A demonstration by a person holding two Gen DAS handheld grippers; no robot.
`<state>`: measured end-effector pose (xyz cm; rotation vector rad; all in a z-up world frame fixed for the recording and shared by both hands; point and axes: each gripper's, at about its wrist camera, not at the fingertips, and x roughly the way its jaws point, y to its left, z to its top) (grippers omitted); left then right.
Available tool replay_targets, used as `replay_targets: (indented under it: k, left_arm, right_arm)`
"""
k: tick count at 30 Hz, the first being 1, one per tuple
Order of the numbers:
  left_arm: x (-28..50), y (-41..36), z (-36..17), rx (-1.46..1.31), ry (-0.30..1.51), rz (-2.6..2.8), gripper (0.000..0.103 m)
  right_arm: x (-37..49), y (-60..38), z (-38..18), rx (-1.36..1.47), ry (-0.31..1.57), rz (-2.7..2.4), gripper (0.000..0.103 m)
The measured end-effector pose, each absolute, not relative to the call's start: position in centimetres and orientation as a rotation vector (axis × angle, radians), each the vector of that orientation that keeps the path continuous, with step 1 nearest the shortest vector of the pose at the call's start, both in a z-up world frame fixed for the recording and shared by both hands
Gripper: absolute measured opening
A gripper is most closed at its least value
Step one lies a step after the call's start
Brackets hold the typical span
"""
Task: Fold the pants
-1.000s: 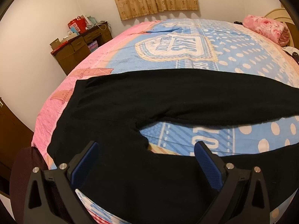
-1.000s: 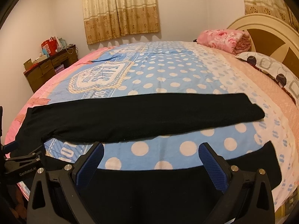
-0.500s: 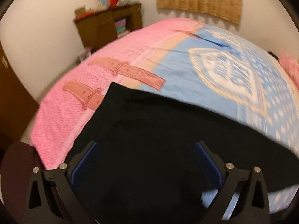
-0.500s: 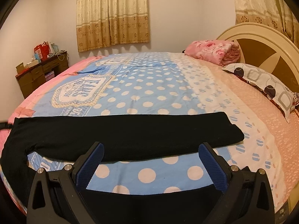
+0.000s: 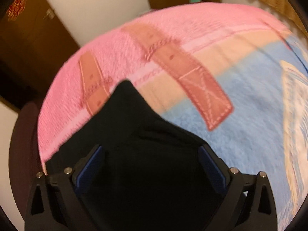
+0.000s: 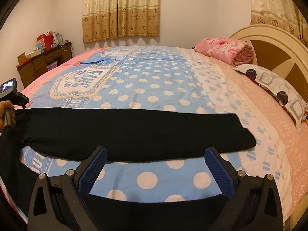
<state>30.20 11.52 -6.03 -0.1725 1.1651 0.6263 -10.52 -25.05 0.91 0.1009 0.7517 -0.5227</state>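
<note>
Left wrist view: left gripper sits wide open over the waist corner of the black pants, fabric between the pads but not pinched — it is the nearer one to that end. Right wrist view: pants lie on the bed cover, long axis running left-right, far leg just beyond the right gripper, near leg under it — jaws spread wide, holding nothing.

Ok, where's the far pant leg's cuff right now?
In the right wrist view the cuff lies flat on the bedspread, right of centre, just beyond the open right claw and short of the patterned pillow.
</note>
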Motion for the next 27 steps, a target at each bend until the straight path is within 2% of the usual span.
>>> replay_targets:
  k: [6,9,11,12,13,15,16,19,27]
  left_arm:
    - [30.6,11.9,-6.4,-0.206,1.103,0.634,0.100]
    - [30.5,12.6,-6.7,-0.249,1.088,0.568,0.091]
    - [30.0,12.5,-6.4,-0.226,1.061,0.521,0.079]
    - [29.3,12.6,-6.2,-0.215,1.050,0.507,0.065]
    - [29.0,12.5,-6.1,-0.207,1.039,0.468,0.044]
    - [28.5,12.1,-5.7,-0.203,1.029,0.437,0.025]
    - [28.3,12.1,-5.6,-0.198,1.024,0.425,0.019]
    - [27.8,12.0,-5.5,-0.172,1.005,0.400,0.015]
    - [27.9,11.5,-5.9,-0.165,1.003,0.393,0.014]
  right_arm:
    - [-10.3,-26.2,0.9,0.120,0.743,-0.513,0.102]
    - [-10.5,-27.2,0.9,0.153,0.729,-0.496,0.102]
    - [-10.8,-28.6,1.1,0.208,0.719,-0.490,0.102]
    - [-11.1,-29.5,1.3,0.236,0.714,-0.499,0.102]
    - [-11.5,-30.8,1.6,0.269,0.705,-0.513,0.102]
    - [-12.0,-33.3,2.0,0.310,0.682,-0.534,0.102]
    - [-12.2,-34.5,2.1,0.322,0.678,-0.546,0.102]
    - [-12.6,-39.5,2.2,0.360,0.679,-0.607,0.102]
    - [-11.0,-51.7,-1.6,0.529,0.807,-0.646,0.102]
